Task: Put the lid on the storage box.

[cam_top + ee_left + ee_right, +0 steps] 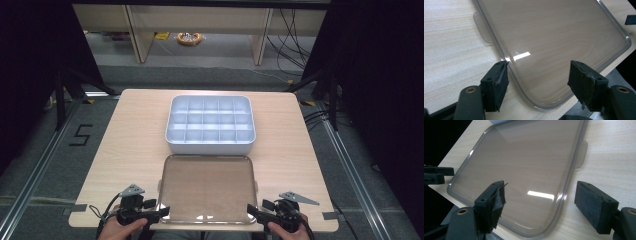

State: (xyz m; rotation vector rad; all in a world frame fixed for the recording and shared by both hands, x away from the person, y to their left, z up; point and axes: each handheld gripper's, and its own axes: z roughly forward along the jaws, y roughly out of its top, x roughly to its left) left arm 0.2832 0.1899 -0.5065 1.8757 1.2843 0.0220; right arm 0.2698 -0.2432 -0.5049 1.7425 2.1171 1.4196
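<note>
Near table edge, left to right: left gripper (161,212), jaws apart, straddling the near left corner of the clear smoky lid (207,187), no pad pressing on it; right gripper (254,212), jaws likewise apart, straddling the near right corner, nothing clamped. Lid lying flat on the wooden table (130,135), centred at the near edge, wood grain showing through; small tab (482,28) jutting from its side in the left gripper view, matching tab (581,155) in the right gripper view. Bright ceiling glare on the plastic near both corners.

Just beyond the lid, touching or nearly so: white divided storage box (210,125), uncovered, three rows of five compartments, every compartment seemingly bare, though the view is too small to be sure of the far row.

Around the table: grey floor, black "5" (80,135) marked on it at far left, metal floor rails (30,185) running along both sides, black curtains left and right. Farther back, light wooden furniture legs (140,35), a yellow coil-like object (189,38) on the floor between them, loose black cables (292,35) at right. No other legible writing.
</note>
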